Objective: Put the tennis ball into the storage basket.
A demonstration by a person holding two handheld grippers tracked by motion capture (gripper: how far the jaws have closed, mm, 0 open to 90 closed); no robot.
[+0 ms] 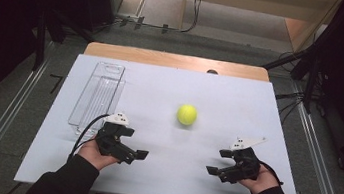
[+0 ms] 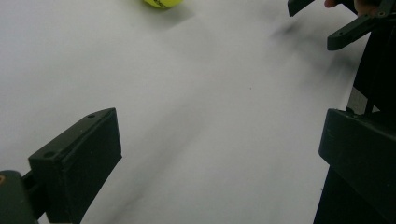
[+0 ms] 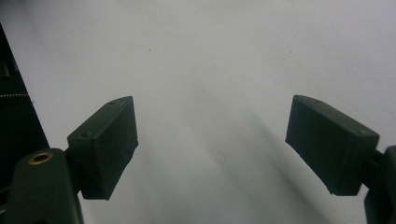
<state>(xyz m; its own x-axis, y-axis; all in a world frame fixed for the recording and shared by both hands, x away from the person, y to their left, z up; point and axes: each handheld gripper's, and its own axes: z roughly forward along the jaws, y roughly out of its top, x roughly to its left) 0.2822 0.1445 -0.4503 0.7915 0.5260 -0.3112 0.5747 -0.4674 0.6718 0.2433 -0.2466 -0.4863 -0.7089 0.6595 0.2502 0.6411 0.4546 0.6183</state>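
Since both claws, left claw (image 1: 129, 147) and right claw (image 1: 219, 162), are spread wide and hold nothing, the ball (image 1: 187, 114) sits free on the worktop (image 1: 164, 141), ready to grab.

No text, label, brand, number or sign can be read anywhere in these views; the tennis ball (image 1: 187, 114) shows no legible marking.

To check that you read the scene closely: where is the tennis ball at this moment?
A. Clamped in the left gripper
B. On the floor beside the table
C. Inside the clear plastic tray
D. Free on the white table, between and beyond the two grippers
D: the tennis ball sits alone on the white table, apart from the clear plastic tray, with the left gripper and right gripper both open and empty.
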